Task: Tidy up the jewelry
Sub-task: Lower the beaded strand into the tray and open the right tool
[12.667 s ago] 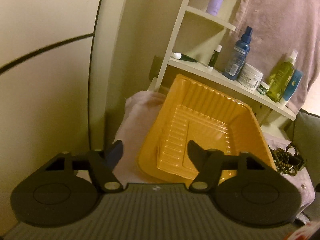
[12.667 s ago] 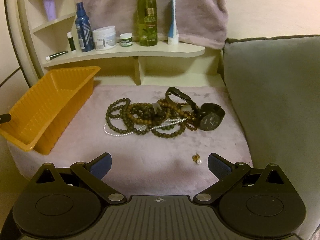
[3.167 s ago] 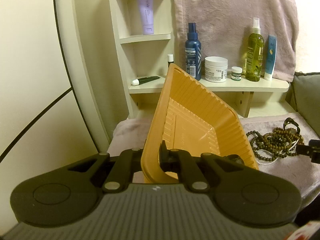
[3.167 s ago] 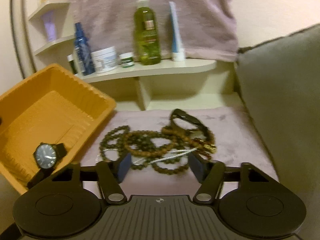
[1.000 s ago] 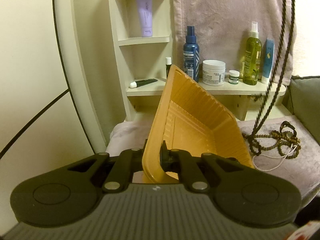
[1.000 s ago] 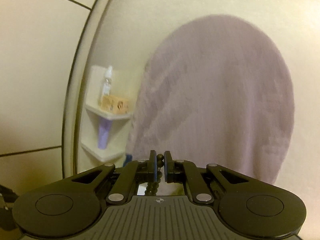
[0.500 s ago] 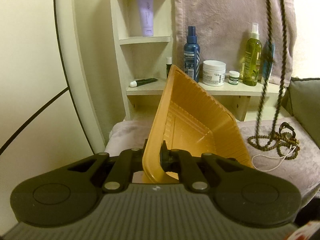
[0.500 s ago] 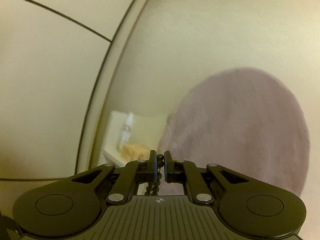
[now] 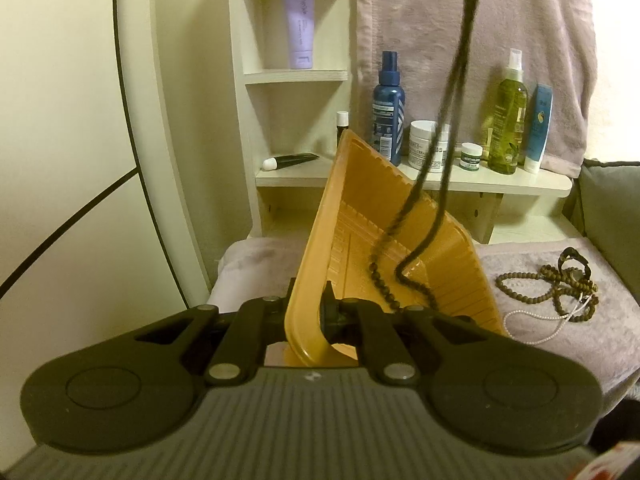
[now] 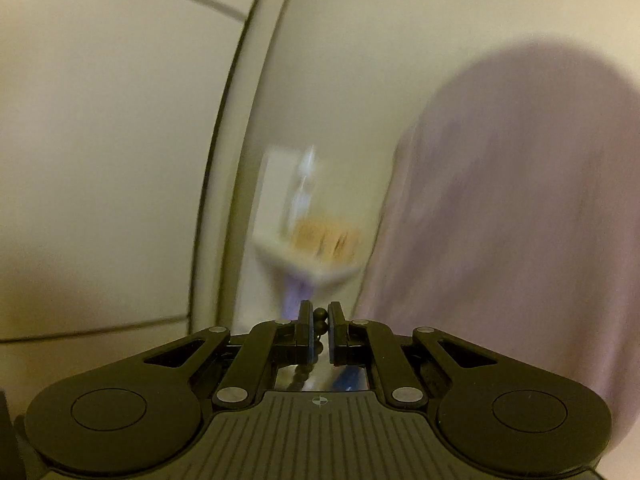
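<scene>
Orange tray [image 9: 448, 264] tilted, its near rim clamped in left gripper [image 9: 325, 312] jaws.
Right gripper [image 10: 319, 326] jaws pinch dark bead necklace [image 9: 424, 184]; its top runs out of frame, background blurred.

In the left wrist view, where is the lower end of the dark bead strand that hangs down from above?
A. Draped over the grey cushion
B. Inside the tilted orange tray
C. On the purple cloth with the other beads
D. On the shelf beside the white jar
B: the bead strand drops from the top of the picture and its lower loop lies inside the orange tray, which the left gripper holds tilted.
</scene>
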Demonstrator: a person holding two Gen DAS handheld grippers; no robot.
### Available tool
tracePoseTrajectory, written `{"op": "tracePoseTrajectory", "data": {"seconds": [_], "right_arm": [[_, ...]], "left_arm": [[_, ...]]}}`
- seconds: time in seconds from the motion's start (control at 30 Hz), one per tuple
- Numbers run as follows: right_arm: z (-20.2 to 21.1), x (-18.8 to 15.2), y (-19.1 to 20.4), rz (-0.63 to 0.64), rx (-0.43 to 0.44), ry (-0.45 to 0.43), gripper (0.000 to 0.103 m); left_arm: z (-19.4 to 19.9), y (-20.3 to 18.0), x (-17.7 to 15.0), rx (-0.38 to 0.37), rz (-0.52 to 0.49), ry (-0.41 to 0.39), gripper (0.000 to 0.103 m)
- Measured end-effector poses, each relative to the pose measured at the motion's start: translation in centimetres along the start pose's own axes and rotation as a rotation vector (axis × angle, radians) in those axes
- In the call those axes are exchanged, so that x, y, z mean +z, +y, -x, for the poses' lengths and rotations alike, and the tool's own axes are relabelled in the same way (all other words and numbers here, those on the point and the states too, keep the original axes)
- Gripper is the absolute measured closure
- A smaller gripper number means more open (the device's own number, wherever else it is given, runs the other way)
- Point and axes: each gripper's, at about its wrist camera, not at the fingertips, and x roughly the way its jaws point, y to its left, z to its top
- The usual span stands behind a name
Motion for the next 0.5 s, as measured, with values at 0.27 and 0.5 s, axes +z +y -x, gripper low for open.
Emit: {"op": "tracePoseTrajectory", "data": {"seconds": [0.27,0.5], "right_arm": [[-5.2,-7.0,1.8,-0.068,0.102,0.201,0.096],[-7.3,-12.6,1.2,-0.173,0.119,0.335,0.096]], "left_arm": [[-0.1,0.1,-0.1,0.001,0.003,0.003,0.096],[-0.3,0.1,-0.1,0.002,0.003,0.004,0.097]]}}
